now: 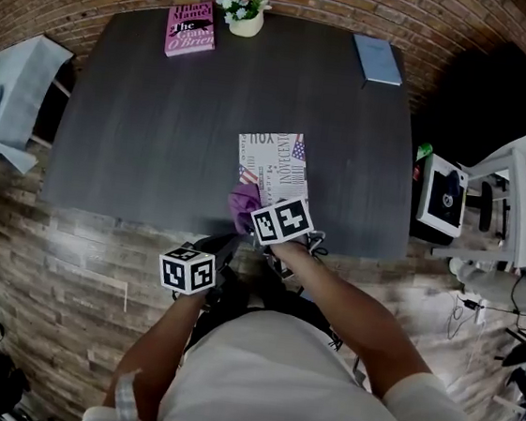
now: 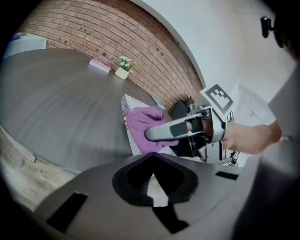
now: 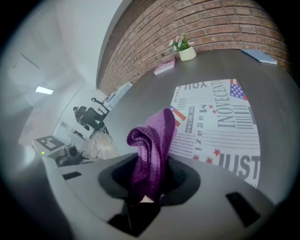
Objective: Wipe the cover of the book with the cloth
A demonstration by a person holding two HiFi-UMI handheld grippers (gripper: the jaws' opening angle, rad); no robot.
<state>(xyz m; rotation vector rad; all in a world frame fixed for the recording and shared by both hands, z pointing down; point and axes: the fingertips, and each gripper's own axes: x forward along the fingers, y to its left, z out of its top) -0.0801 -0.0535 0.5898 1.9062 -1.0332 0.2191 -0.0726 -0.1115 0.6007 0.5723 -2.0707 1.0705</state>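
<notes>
— While the cloth [image 3: 152,140] sits bunched at the near end of the book [image 3: 220,122], where is that book?
— Flat, cover up, near the front edge of the table [image 1: 150,126]. The right gripper [image 3: 149,192] is clamped on the cloth.
— And the left gripper [image 2: 152,157]?
— Jaws together on nothing, just off the table's front edge. A pink book [image 1: 191,29], flower pot [image 1: 245,14] and blue notebook [image 1: 377,59] line the far edge.

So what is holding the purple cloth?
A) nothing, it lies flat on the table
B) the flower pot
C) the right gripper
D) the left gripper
C: the right gripper has its jaws shut on the cloth, just above the book.
</notes>
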